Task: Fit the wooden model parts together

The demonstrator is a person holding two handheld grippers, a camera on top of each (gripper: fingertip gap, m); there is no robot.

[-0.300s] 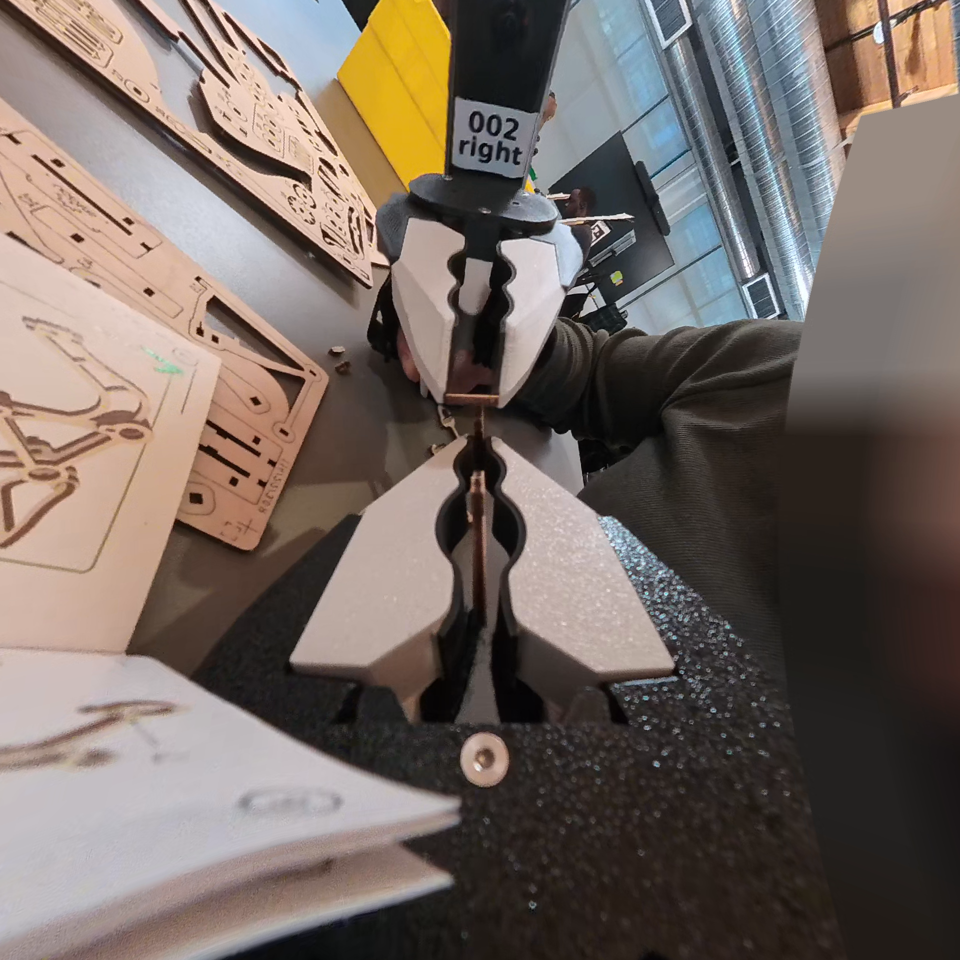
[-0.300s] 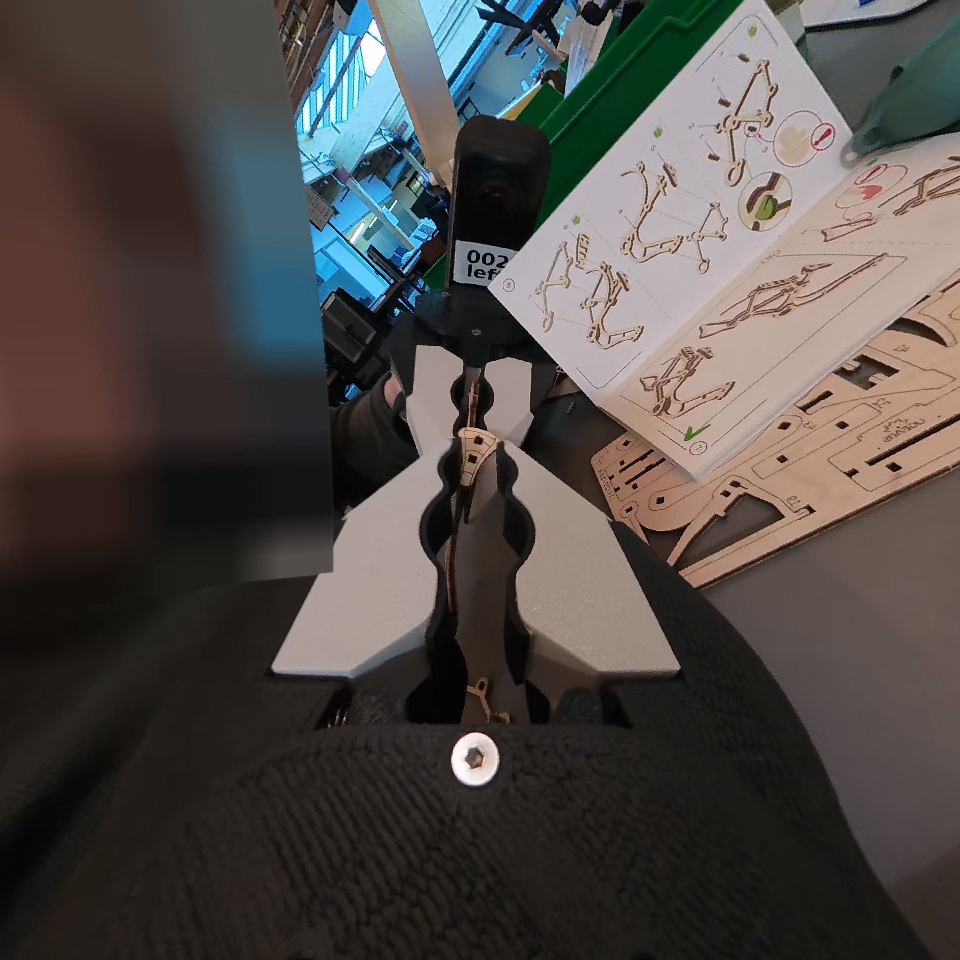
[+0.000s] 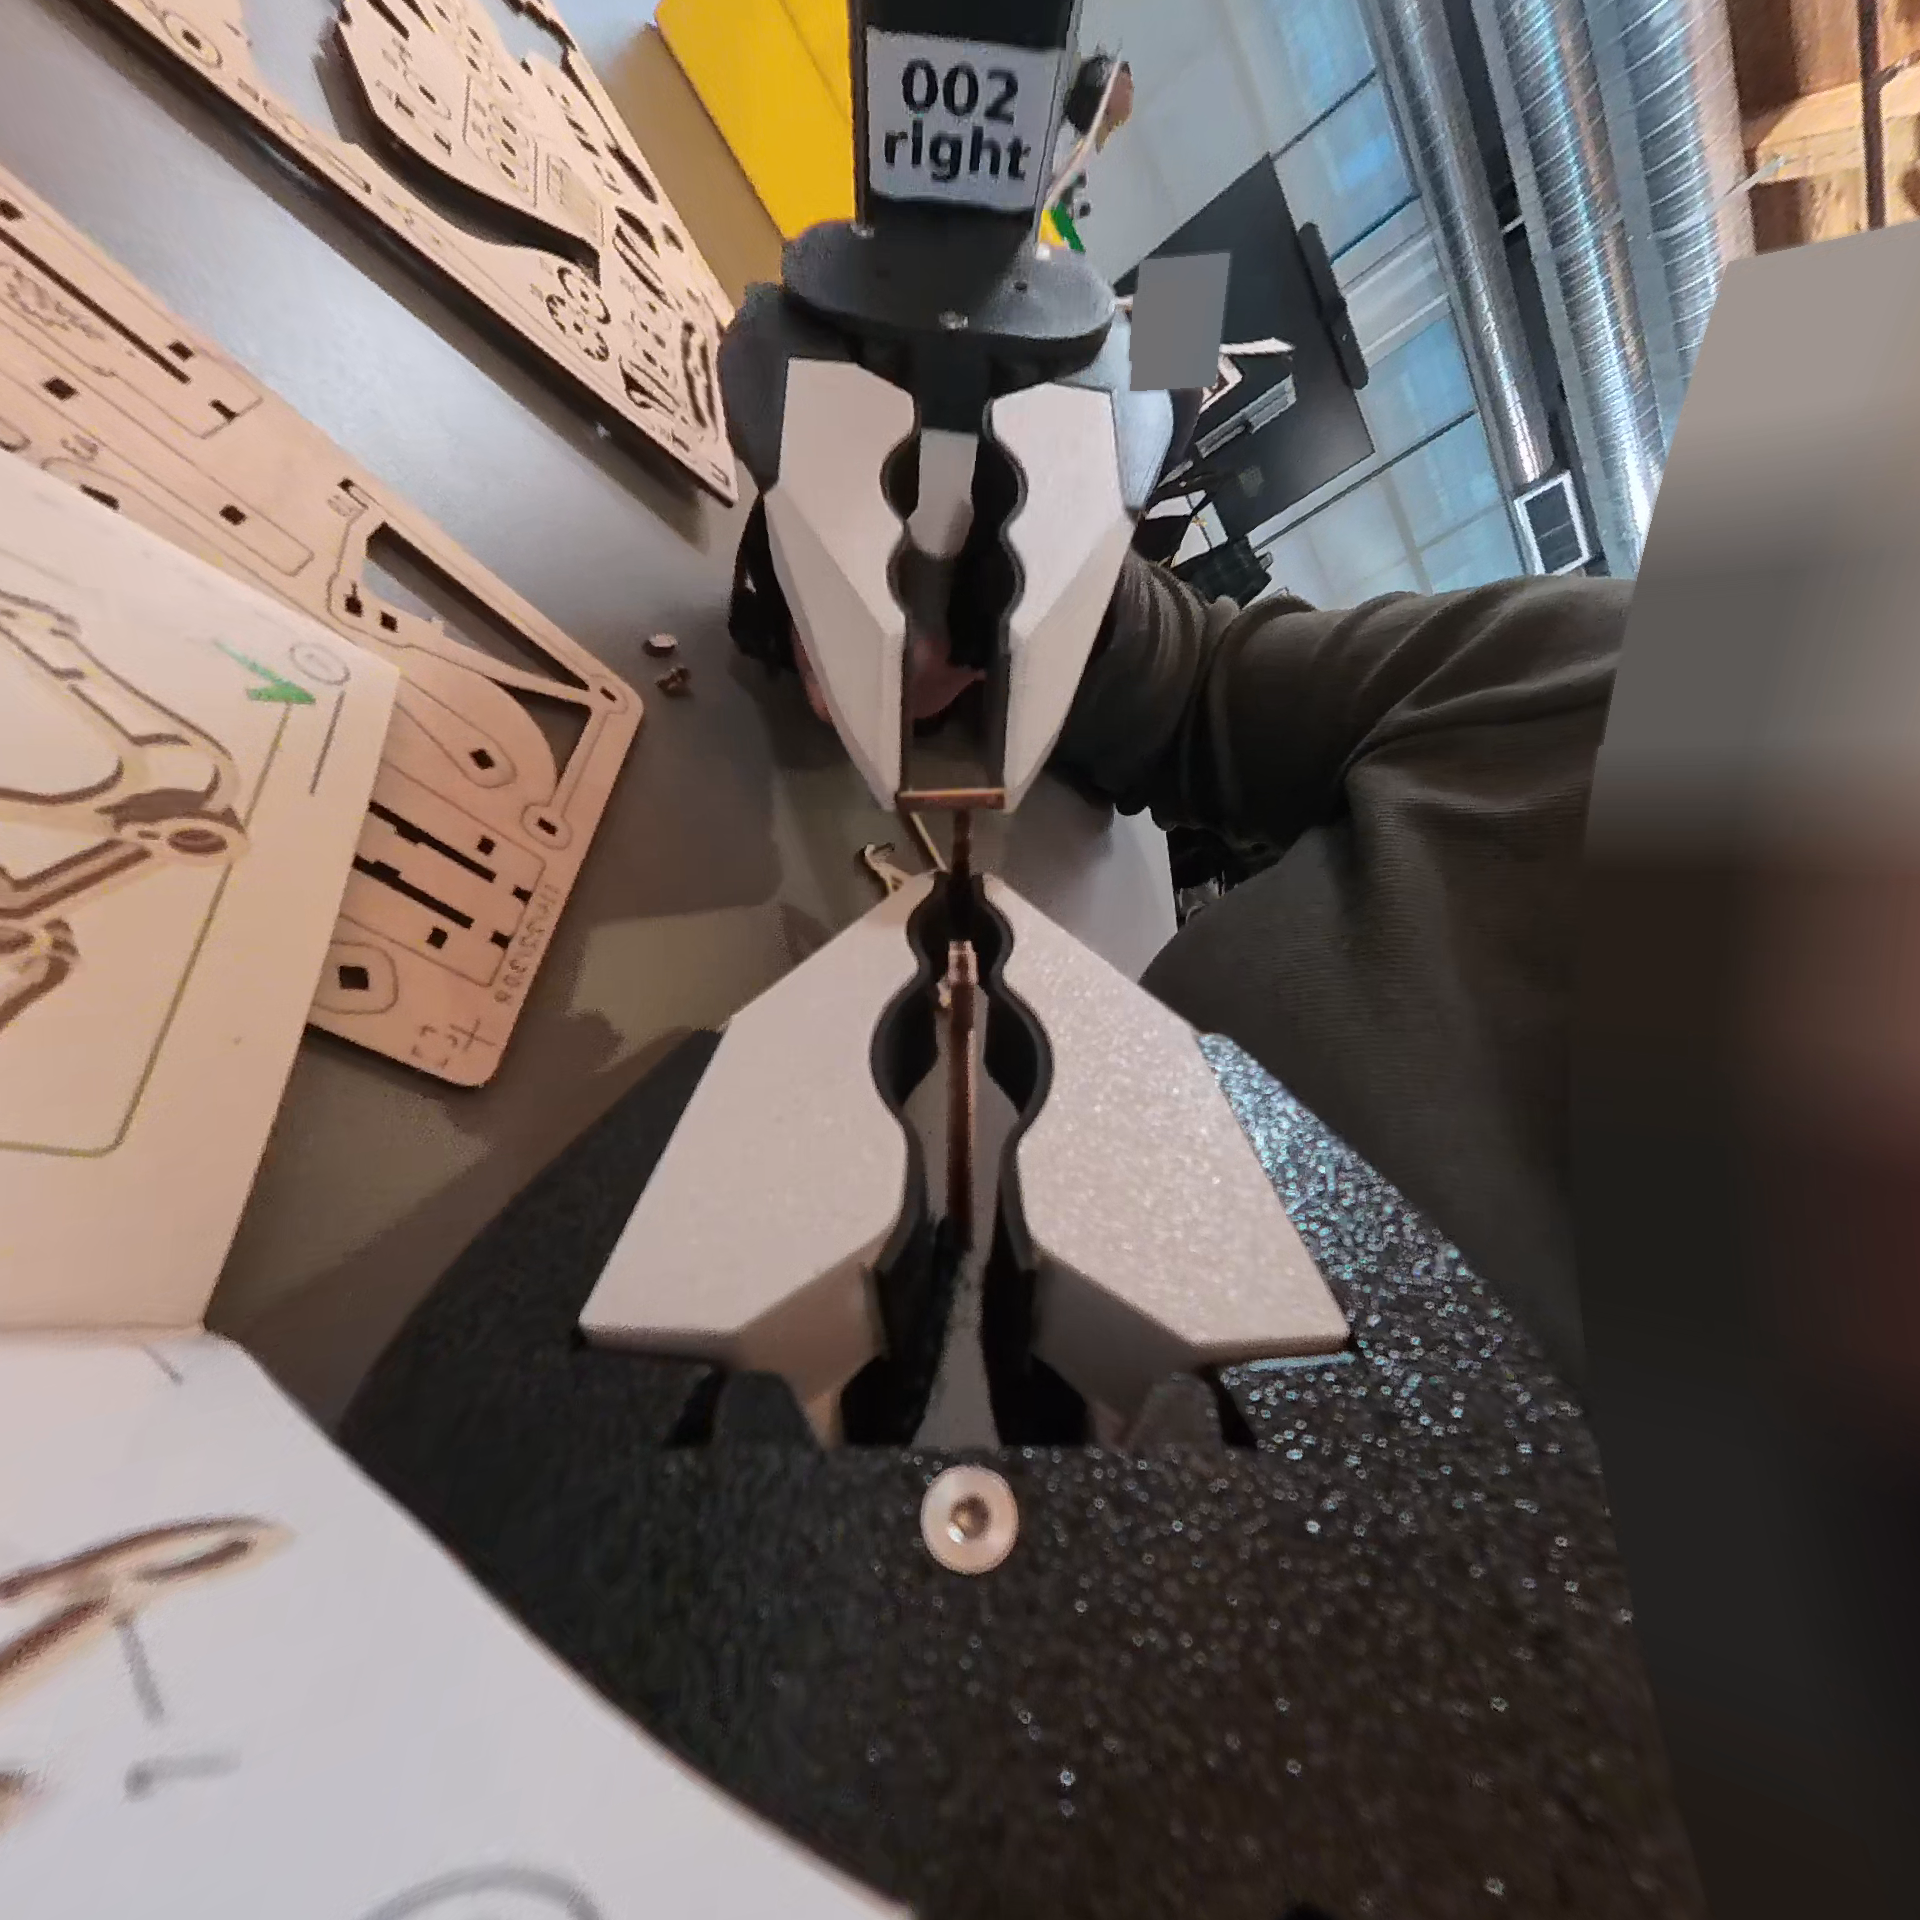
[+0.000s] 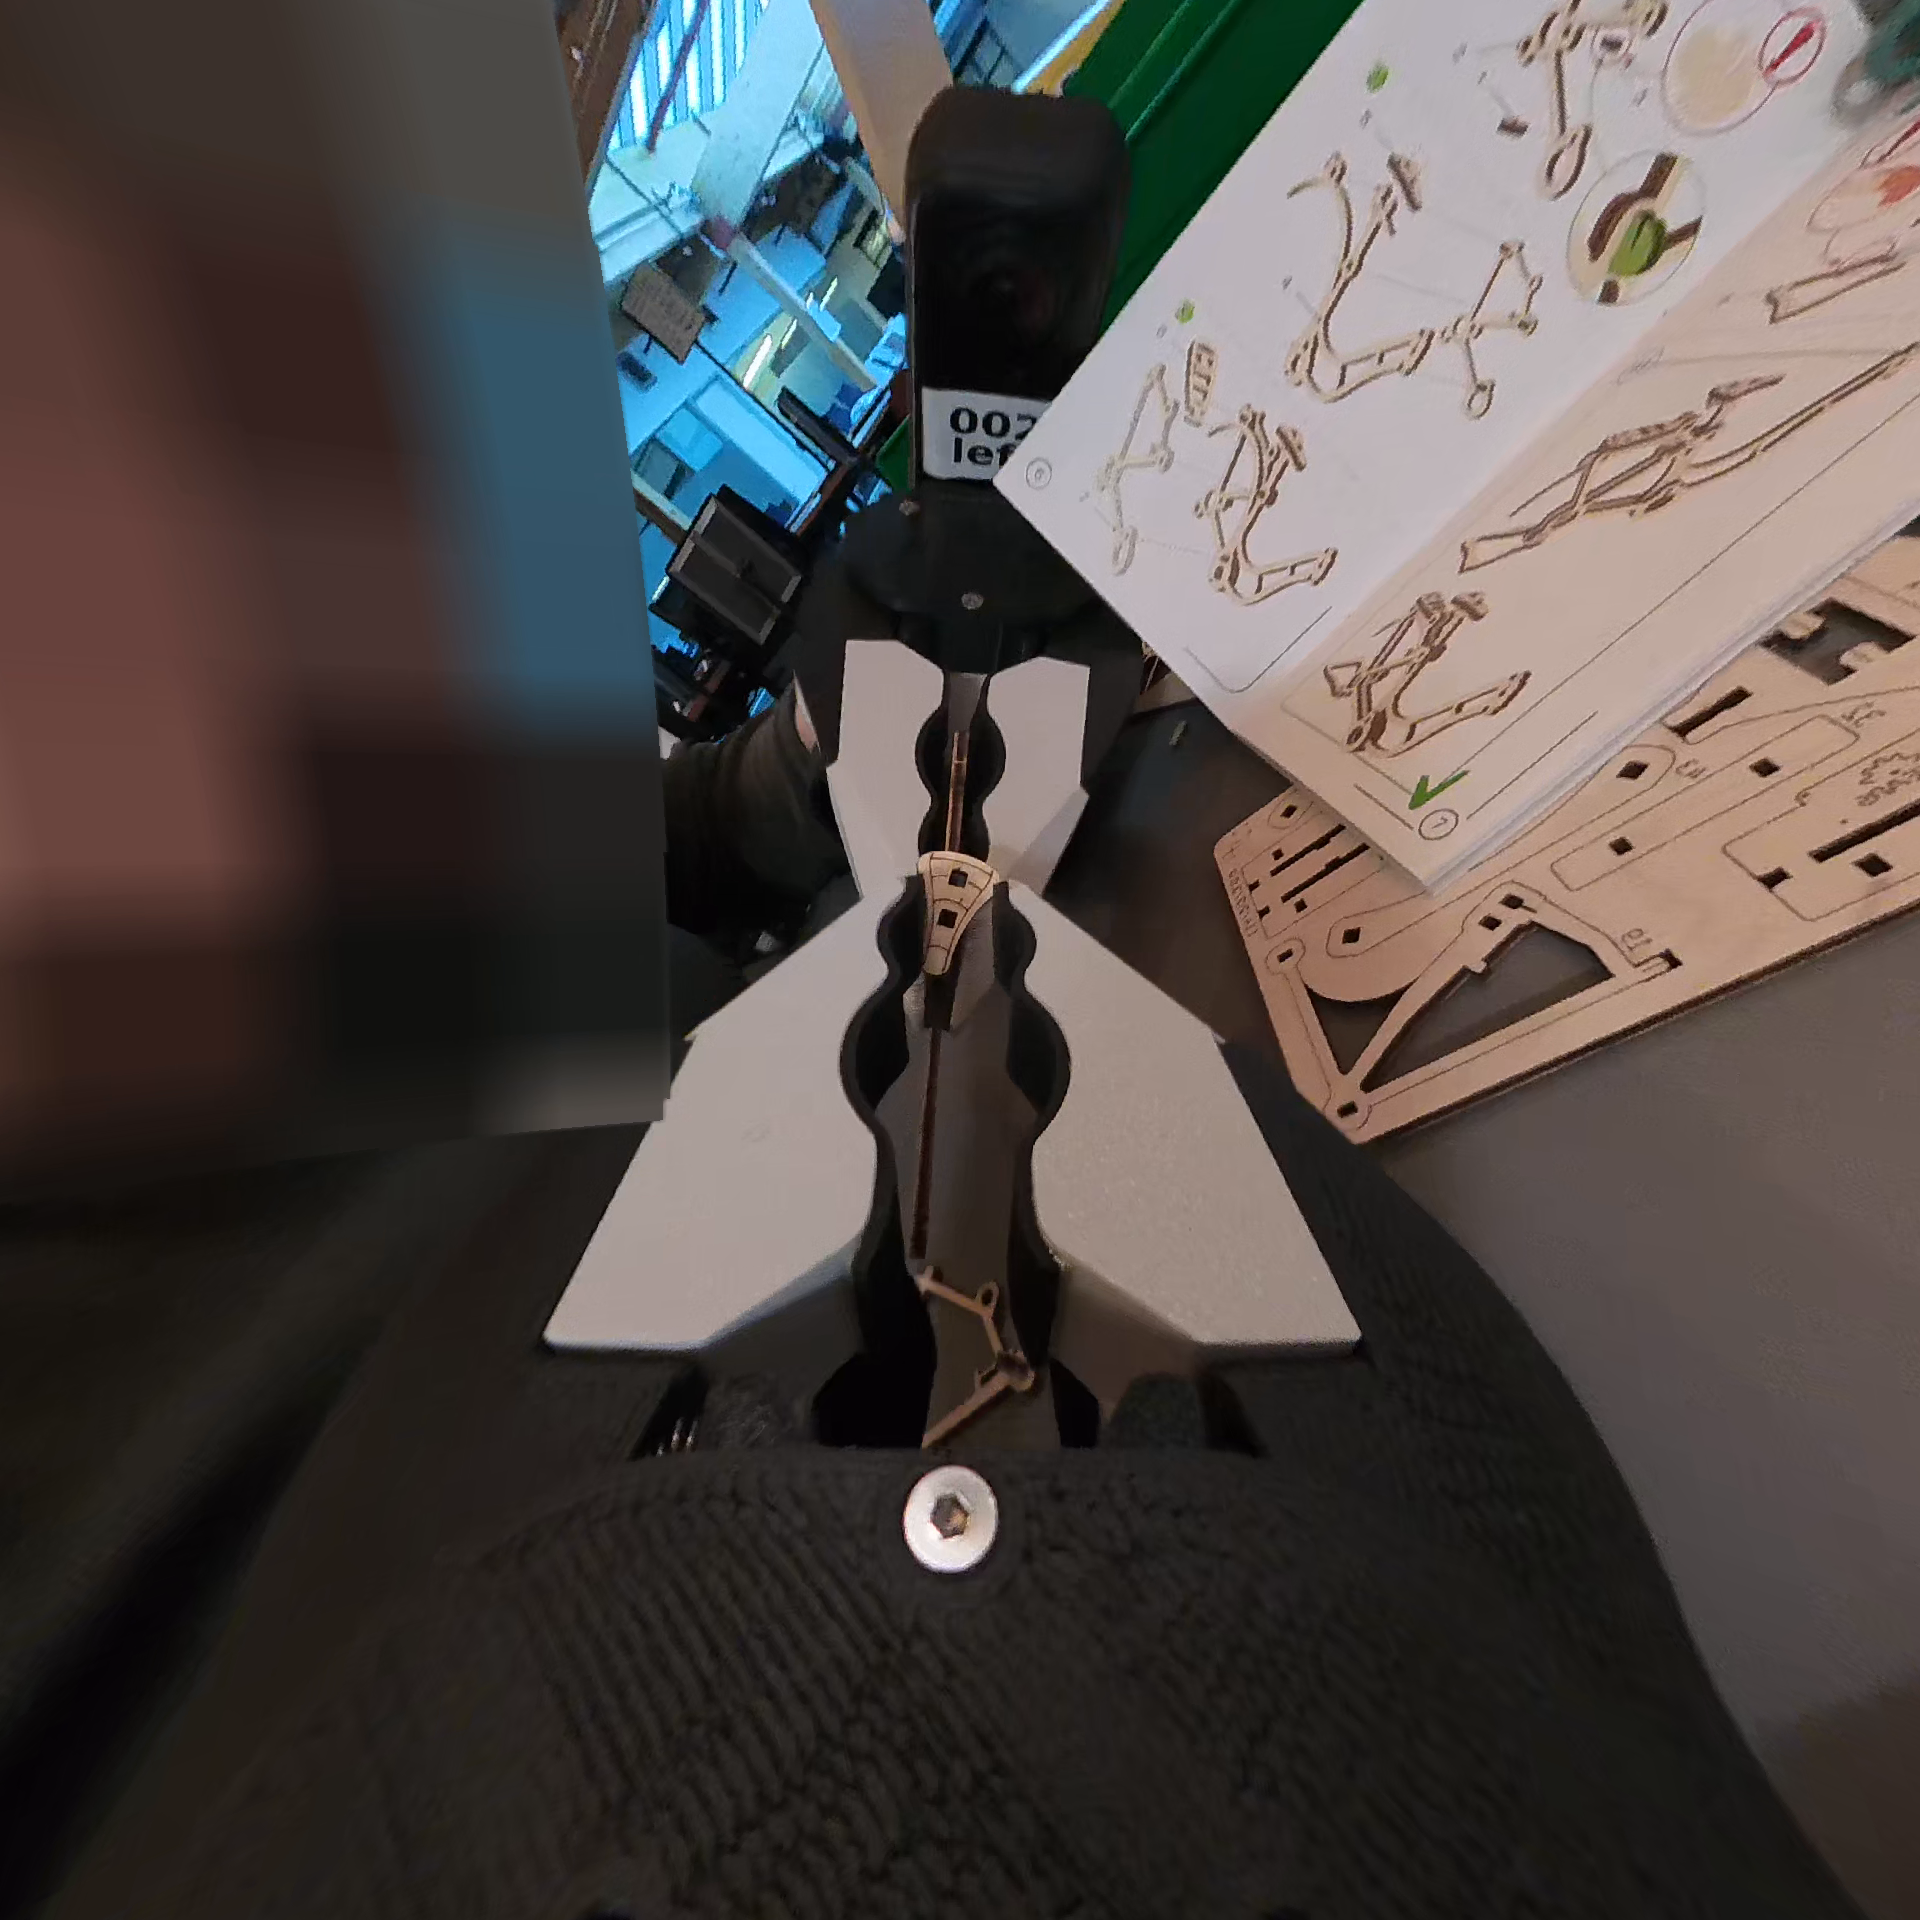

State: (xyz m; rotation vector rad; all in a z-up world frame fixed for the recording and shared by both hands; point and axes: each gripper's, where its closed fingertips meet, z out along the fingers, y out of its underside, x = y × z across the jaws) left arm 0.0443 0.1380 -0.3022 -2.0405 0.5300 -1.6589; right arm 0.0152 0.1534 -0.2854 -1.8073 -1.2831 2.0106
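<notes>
In the left wrist view my left gripper point(image 3: 961, 883) is shut on a thin wooden part point(image 3: 964, 1049), seen edge on and sticking out past its tips. My right gripper point(image 3: 951, 792) faces it tip to tip and is shut on a small flat wooden piece point(image 3: 951, 799). The thin part's end meets that piece. In the right wrist view my right gripper point(image 4: 951, 899) holds the small curved piece with square holes point(image 4: 951, 914). A thin wooden linkage point(image 4: 977, 1351) hangs behind it between the fingers. The left gripper point(image 4: 961, 831) is just beyond.
An open instruction booklet point(image 4: 1455, 416) lies on laser-cut wooden sheets point(image 4: 1558, 935) on the grey table; both also show in the left wrist view, booklet point(image 3: 156, 831) and sheets point(image 3: 468, 831). A person's dark sleeve point(image 3: 1351, 831) is to the right. Small wood bits point(image 3: 665, 665) lie loose. The tips of both grippers are at nearly the same place.
The grippers stay tip to tip with their parts touching. The right gripper's body has tilted a little and looks slightly nearer.
</notes>
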